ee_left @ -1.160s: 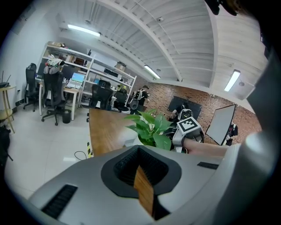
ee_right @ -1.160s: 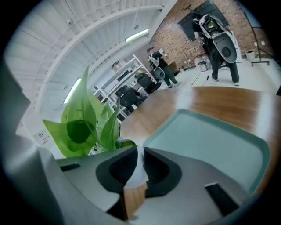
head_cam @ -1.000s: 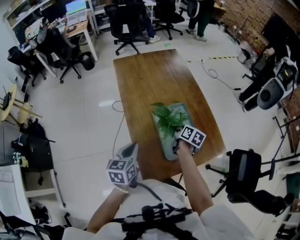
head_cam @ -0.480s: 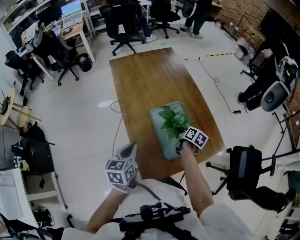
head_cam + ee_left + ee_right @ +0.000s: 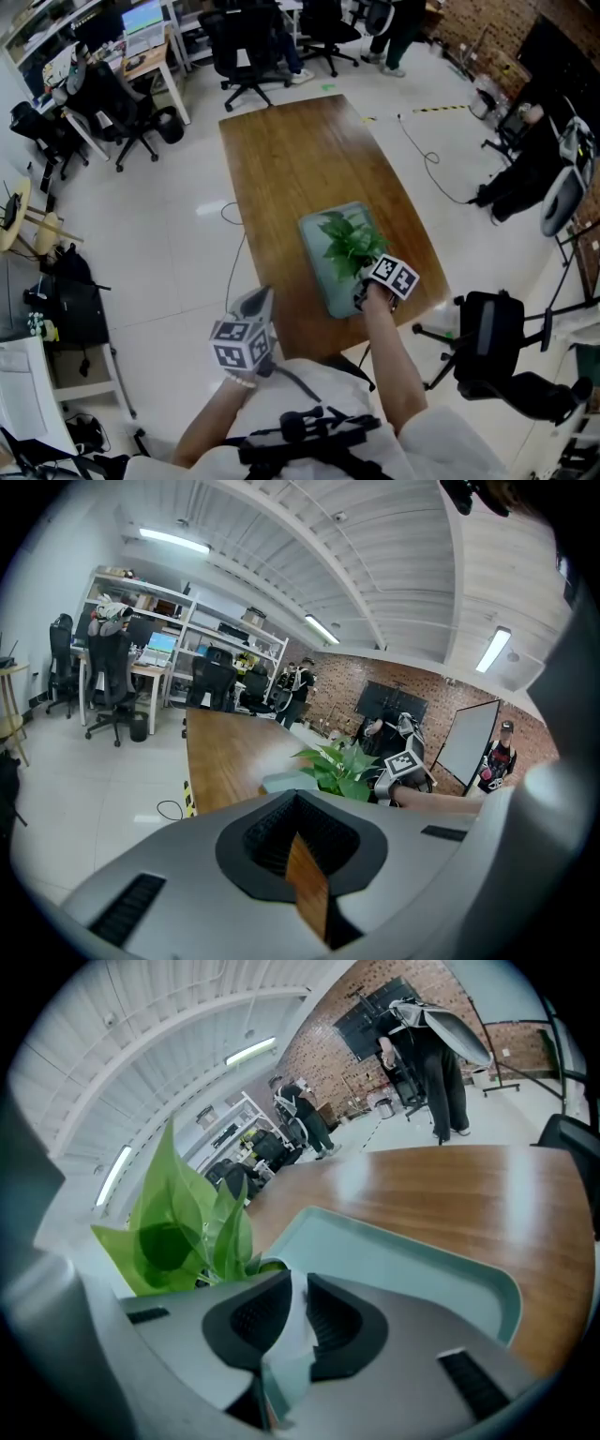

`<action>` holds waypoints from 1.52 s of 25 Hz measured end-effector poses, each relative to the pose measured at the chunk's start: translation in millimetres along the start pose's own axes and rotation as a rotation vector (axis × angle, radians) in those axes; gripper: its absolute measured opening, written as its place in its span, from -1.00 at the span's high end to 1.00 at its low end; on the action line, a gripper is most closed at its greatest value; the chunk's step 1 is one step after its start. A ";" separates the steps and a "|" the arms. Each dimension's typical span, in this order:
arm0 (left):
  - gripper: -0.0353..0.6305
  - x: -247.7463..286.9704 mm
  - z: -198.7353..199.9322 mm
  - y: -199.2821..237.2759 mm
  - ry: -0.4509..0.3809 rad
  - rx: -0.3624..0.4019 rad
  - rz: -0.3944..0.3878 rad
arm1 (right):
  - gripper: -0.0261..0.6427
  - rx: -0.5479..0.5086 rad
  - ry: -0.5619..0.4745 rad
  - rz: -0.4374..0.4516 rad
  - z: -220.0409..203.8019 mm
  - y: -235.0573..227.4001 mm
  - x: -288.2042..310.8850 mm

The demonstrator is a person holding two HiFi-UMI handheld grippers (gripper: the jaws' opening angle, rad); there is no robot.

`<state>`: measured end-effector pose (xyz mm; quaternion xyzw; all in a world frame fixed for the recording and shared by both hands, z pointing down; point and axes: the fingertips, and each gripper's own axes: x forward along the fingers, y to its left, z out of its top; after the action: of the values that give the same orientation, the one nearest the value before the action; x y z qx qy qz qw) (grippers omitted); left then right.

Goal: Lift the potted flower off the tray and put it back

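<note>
While the leafy green potted flower (image 5: 345,246) stands in its pale pot on the pale green rectangular plastic tray (image 5: 315,272), right of centre in the head view, the right gripper (image 5: 359,296) sits at the plant's lower-right edge. Its jaws have just been opening and stand slightly apart with the pot's rim between them, seemingly not clamping it. The pot thus lies straight ahead of that gripper, up and left in frame. The left gripper (image 5: 260,298), jaws closed together on nothing, hangs well apart at lower left, off the brown wooden table (image 5: 291,159). The right hand is far nearer.
</note>
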<state>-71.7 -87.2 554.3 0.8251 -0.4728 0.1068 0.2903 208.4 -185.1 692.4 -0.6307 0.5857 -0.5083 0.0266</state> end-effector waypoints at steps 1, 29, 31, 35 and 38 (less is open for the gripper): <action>0.91 0.2 -0.6 -0.5 0.000 -0.001 0.000 | 0.70 0.001 0.003 0.005 -0.7 0.1 0.5; 0.91 21.7 -6.9 -33.0 0.041 0.016 -0.102 | 0.93 -0.246 -0.118 0.254 -0.3 56.4 -136.4; 0.91 22.3 -8.3 -33.2 0.041 0.017 -0.102 | 0.93 -0.287 -0.107 0.264 -6.6 62.5 -139.0; 0.91 23.9 -9.9 -34.7 0.040 0.018 -0.102 | 0.93 -0.351 -0.104 0.250 -11.5 65.2 -141.5; 0.91 22.5 -10.6 -35.6 0.041 0.018 -0.105 | 0.93 -0.408 -0.109 0.203 -13.7 64.5 -144.0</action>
<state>-28.7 -83.5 559.5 0.8489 -0.4221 0.1126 0.2977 182.6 -87.2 570.6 -0.5876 0.7343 -0.3392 -0.0189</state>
